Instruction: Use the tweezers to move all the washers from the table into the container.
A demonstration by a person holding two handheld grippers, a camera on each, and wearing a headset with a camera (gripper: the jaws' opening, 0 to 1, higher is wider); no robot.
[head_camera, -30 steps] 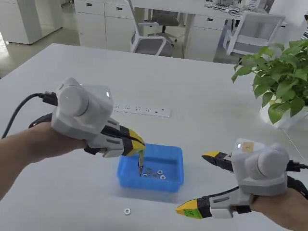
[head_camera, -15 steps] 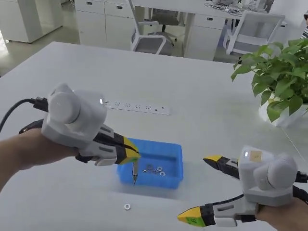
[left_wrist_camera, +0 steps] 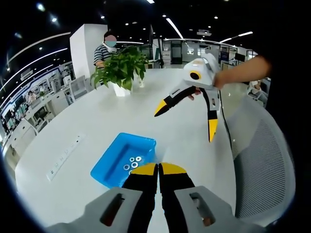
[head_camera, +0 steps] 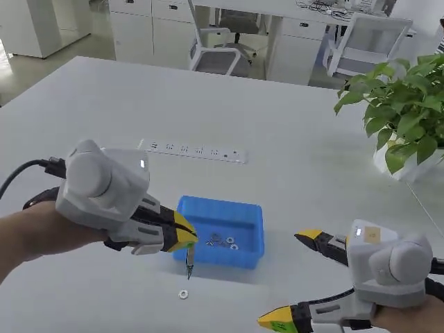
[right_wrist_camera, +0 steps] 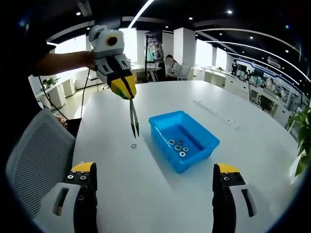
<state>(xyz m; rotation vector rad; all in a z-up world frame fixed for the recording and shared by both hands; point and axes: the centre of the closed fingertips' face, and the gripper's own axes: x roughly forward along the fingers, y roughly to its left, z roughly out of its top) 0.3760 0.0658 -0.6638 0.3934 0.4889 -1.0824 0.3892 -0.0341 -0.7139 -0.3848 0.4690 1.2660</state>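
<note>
The left gripper (head_camera: 186, 238) clamps a pair of tweezers (head_camera: 189, 262) between its closed jaws. Their long axis runs almost straight down toward the white table (head_camera: 291, 146). The tips hang just outside the near wall of the blue container (head_camera: 229, 211), close to a lone washer (head_camera: 183, 294) on the tabletop but apart from it.

The right gripper view takes in the tweezers' (right_wrist_camera: 133, 116) full length, with the two prongs slightly parted above that washer (right_wrist_camera: 133, 145). In the left gripper view, the yellow-tipped jaws (left_wrist_camera: 158, 170) are pressed together. Beyond them lie the container (left_wrist_camera: 114, 160) and the washers (left_wrist_camera: 132, 161) gathered inside it.

The right gripper (head_camera: 286, 279) hovers to the side with its jaws spread wide and holding nothing, well clear of the container. A power strip (head_camera: 194, 150) lies farther back, and a potted plant (head_camera: 402, 118) stands at the table's right edge.
</note>
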